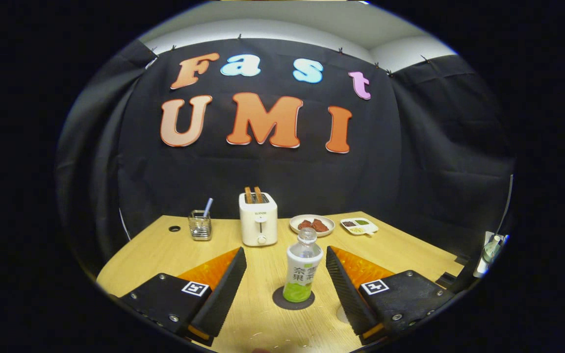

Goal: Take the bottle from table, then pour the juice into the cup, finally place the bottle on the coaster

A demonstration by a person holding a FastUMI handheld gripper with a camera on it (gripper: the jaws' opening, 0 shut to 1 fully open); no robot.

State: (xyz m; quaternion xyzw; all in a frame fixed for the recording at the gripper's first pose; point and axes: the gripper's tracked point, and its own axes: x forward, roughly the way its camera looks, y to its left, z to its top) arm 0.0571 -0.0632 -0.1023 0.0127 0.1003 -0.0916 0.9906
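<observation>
In the gripper view, the claw (286, 282) sits low in the frame with its two fingers spread wide and released, gripping nothing. One finger (221, 289) slants up from the lower left and the other finger (348, 289) from the lower right, leaving a broad gap of bare wood between them.

In that gap, a little right of the frame's centre line, the bottle (302, 268) stands upright on the coaster (293, 298), a dark round disc lying flat on the worktop (155, 250). The bottle is clear with a pale label around its middle and a little green juice at its bottom; it has no cap on its neck. It touches neither finger: it is nearer the right-hand one, with a visible strip of worktop on each side. The bottle's base lies about level with the middle of the fingers, and its neck rises just above their tips.

Beyond the fingertips, in the middle of the frame, a white toaster (258, 218) stands with two slices of toast poking out of its slots. To its left is a small clear holder (200, 225) with a striped straw leaning in it. To the right of the toaster lies a round plate (312, 225) carrying reddish pieces of food, and further right a small divided dish (359, 226) with dark, green and pale contents. A pale rounded shape, too cropped to identify, shows on the worktop just beside the right-hand finger's base.
</observation>
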